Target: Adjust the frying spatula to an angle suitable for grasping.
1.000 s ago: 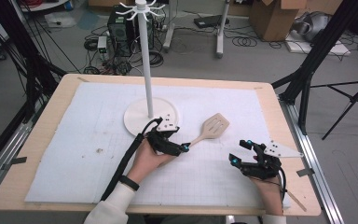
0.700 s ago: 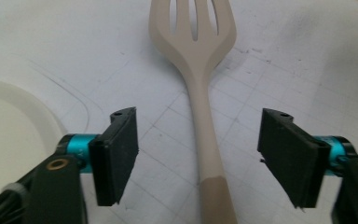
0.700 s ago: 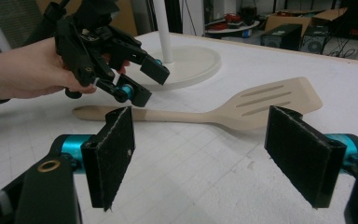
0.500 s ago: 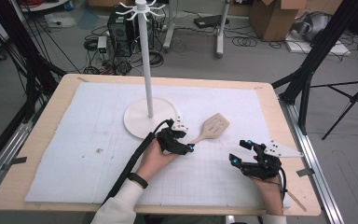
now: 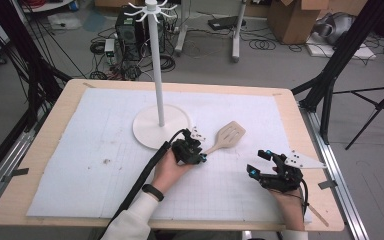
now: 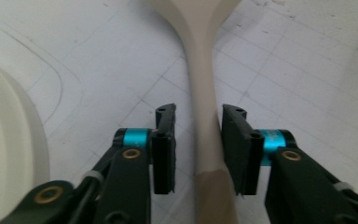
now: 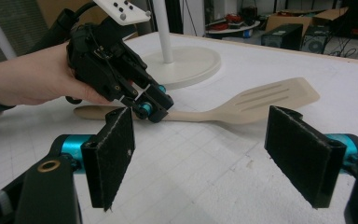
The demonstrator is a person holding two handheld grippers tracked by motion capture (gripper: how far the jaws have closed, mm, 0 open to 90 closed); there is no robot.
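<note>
Lying flat on the white surface [image 5: 80, 130] just beside the round base of the rack [image 5: 161, 127], the pale spatula [image 5: 228, 136] is having its handle clamped by the left gripper [image 5: 196, 156]. Its jaws have just been closing and are now sitting tight on either side of the handle. The right gripper [image 5: 260, 161] is resting well apart near the front edge, its jaws spread wide with nothing between them.
</note>
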